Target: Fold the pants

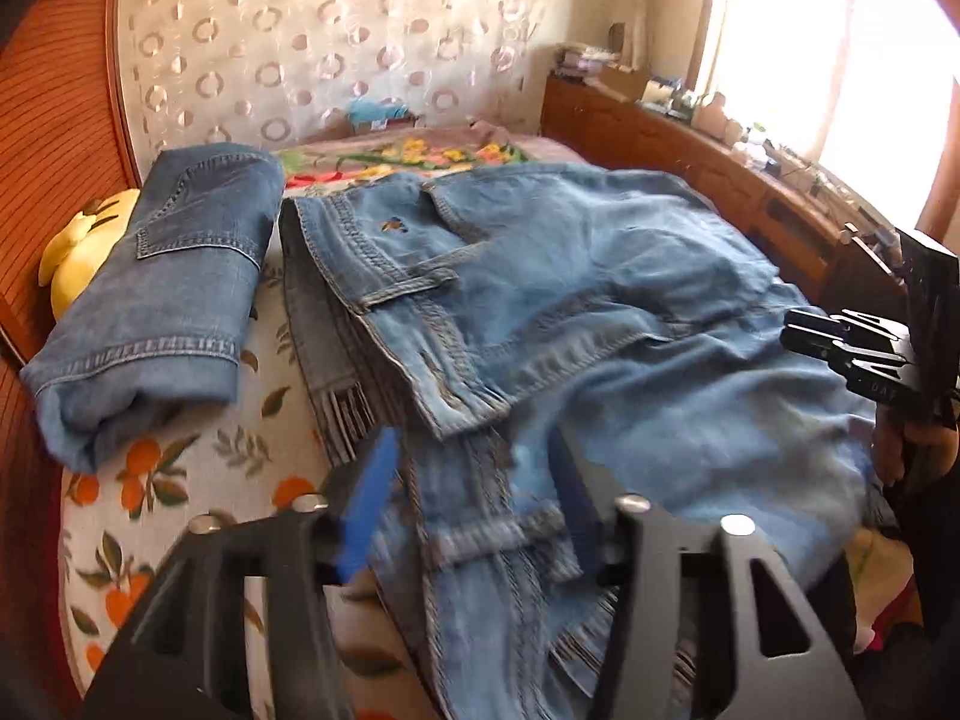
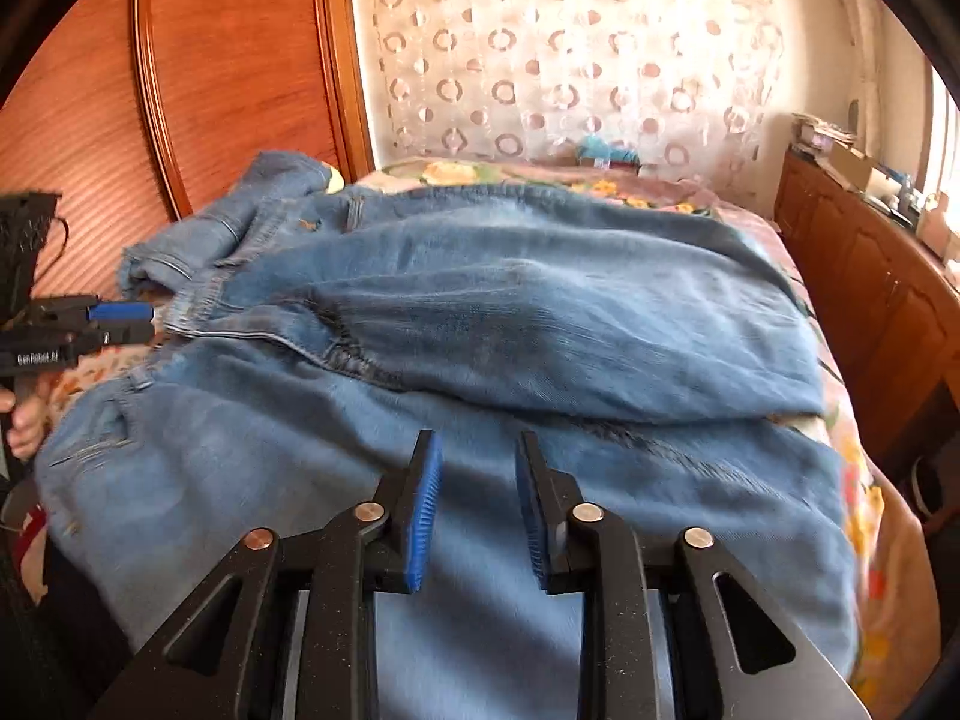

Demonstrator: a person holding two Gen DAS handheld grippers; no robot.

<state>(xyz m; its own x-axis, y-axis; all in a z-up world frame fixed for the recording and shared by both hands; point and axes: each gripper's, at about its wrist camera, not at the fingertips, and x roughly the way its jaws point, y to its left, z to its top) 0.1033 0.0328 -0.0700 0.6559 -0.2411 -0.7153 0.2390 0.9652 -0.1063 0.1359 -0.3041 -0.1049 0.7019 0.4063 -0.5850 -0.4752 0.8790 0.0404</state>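
So the bed (image 1: 180, 480) is pretty boxed in: wooden headboard (image 1: 54, 120) curving down the left edge of the left wrist view, a wooden dresser (image 2: 870, 300) tight along the right side in the right wrist view, patterned curtain (image 2: 570, 60) across the top. Only bare bit of fruit-print sheet is lower left in the left view

Stuff around: a folded pair of jeans (image 1: 174, 288) sits in the upper left of the left view, touching a yellow plush toy (image 1: 90, 240) by the headboard. A grey fringed scarf (image 1: 324, 348) pokes out from under the pants' waistband

The pants (image 2: 480, 330) are spread over most of the bed, filling the centre of both views, one leg lying across the other

Left gripper (image 1: 474, 480) is at the bottom centre of its view, jaws spread, denim under and between them but not pinched, a bit blurry. Right gripper (image 2: 479, 480) hangs over the lower leg, blue pads (image 2: 423, 510) apart, nothing clamped, fabric just below
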